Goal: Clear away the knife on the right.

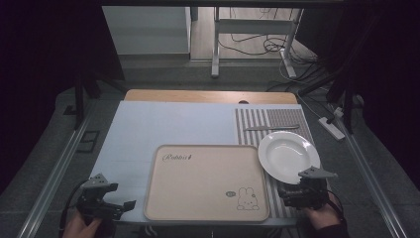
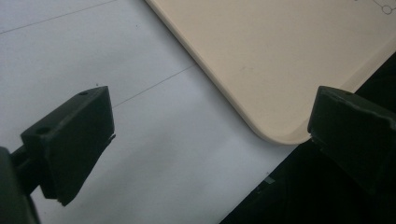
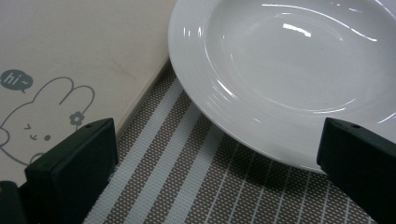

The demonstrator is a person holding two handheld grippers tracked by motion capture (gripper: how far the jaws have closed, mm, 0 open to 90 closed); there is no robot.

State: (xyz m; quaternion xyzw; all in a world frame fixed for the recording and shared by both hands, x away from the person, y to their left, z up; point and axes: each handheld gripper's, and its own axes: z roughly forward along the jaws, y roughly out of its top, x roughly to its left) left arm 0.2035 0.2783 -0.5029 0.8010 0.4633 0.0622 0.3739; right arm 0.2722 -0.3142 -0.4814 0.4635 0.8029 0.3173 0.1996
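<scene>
A beige tray [image 1: 203,181] with a rabbit drawing [image 1: 247,199] lies at the front middle of the table. To its right a white deep plate [image 1: 287,155] rests on a striped placemat [image 1: 277,120], its rim lapping the tray's edge. A knife [image 1: 271,128] lies on the mat behind the plate. My left gripper [image 1: 111,201] sits open at the tray's near left corner [image 2: 275,133], nothing between its jaws. Just short of the plate's near rim [image 3: 261,126], my right gripper [image 1: 297,191] is open and holds nothing.
A pale blue mat [image 1: 163,124] covers the table's left and middle. The wooden table edge [image 1: 208,95] shows at the back. Metal rails [image 1: 54,168] run along both sides, with cables and a power strip [image 1: 333,127] on the floor at the right.
</scene>
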